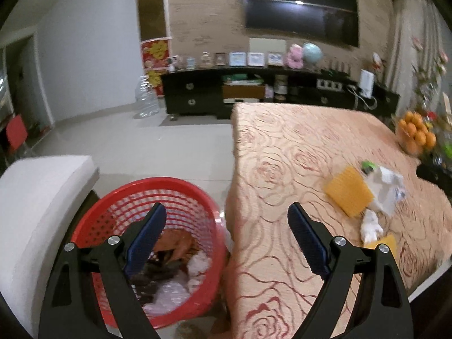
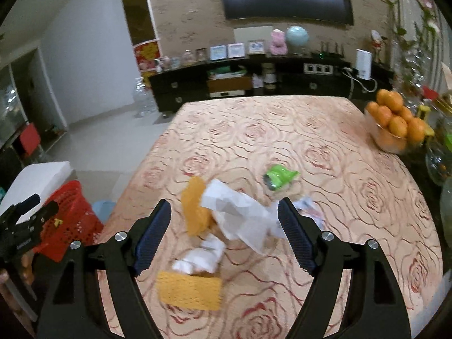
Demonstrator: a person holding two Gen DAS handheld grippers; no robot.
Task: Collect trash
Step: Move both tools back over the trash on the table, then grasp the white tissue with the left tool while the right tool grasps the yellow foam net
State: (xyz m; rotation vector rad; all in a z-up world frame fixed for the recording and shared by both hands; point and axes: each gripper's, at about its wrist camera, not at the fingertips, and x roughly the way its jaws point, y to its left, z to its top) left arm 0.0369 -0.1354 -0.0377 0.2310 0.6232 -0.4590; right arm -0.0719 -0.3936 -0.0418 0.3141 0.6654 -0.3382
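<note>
A red mesh basket (image 1: 118,206) stands on the floor left of the table and holds wrappers and crumpled plastic; it also shows in the right wrist view (image 2: 70,220). My left gripper (image 1: 227,220) is open and empty, above the basket's right rim and the table edge. Trash lies on the rose-patterned tablecloth (image 2: 282,130): white crumpled paper (image 2: 240,214), a yellow corrugated piece (image 2: 193,204), a second yellow piece (image 2: 189,289), a small white wad (image 2: 202,257) and a green wrapper (image 2: 278,176). My right gripper (image 2: 224,220) is open and empty, just above the white paper.
A glass bowl of oranges (image 2: 395,124) stands at the table's right edge, with glassware (image 2: 440,163) beside it. A white padded seat (image 1: 36,195) is left of the basket. A dark TV cabinet (image 1: 254,90) stands at the back wall, with a large water bottle (image 1: 145,99) on the floor.
</note>
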